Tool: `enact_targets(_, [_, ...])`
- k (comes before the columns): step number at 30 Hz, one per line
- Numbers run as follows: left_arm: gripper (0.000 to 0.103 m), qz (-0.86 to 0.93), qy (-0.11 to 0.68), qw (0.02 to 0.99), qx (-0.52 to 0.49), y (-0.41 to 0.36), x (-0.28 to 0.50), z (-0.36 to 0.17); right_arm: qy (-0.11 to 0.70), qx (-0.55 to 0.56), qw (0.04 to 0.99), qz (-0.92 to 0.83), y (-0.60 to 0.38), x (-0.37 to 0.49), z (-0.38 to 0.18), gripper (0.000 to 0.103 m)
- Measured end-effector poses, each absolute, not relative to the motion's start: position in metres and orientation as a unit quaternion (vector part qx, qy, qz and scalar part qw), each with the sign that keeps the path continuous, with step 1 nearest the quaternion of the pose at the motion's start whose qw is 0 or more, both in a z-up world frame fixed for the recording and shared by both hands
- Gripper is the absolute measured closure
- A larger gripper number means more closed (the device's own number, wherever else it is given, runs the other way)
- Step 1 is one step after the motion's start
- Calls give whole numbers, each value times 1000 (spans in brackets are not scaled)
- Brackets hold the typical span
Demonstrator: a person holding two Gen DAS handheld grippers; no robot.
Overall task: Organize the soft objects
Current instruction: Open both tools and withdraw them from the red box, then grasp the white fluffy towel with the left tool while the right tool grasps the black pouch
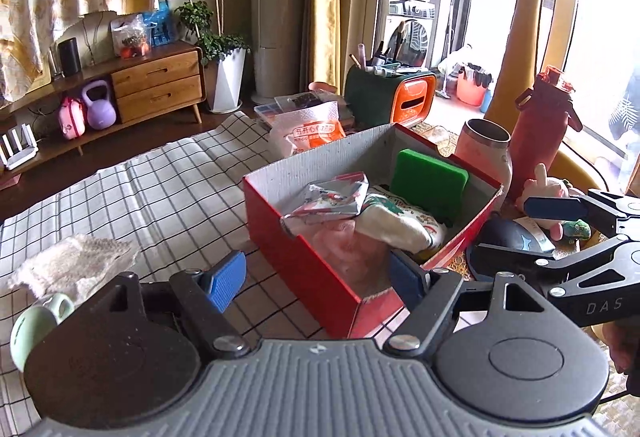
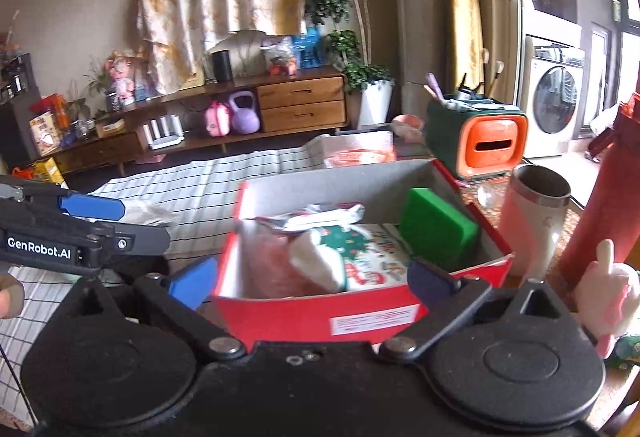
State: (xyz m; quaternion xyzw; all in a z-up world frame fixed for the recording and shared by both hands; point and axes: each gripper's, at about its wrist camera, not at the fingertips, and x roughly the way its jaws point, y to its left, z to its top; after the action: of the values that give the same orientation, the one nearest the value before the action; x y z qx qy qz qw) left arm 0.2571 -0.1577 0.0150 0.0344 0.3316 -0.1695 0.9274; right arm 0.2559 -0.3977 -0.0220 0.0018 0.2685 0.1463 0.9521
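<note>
A red cardboard box had been set on the checked cloth of the bench as the collecting place, and it already held a green sponge block propped upright against its far wall, a printed white cloth, a pink fabric and a crinkled foil packet. The left gripper was held with its fingers wide and empty, the box's near corner lying between them. The right gripper was likewise spread wide and empty, the box's near wall between its fingers. A fluffy white cloth lay outside the box, left of the left fingers, and a pink plush toy stood right of the right fingers; both were judged still to be sorted.
</note>
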Motion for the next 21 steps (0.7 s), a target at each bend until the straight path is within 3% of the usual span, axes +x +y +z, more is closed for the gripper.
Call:
enact_targets(10, [19,-156,327,932,7,-103,225,23,279,22,941,192,-361,233,-16,0])
enact_targets(17, [5,-146,319,936,-17,-56,213,30,286,16,934,216,-330,227,-15,0])
enact_targets(21, [3,-133,317,939,-32,-25,212,34,291,12,928,231,-314,229,-17,0])
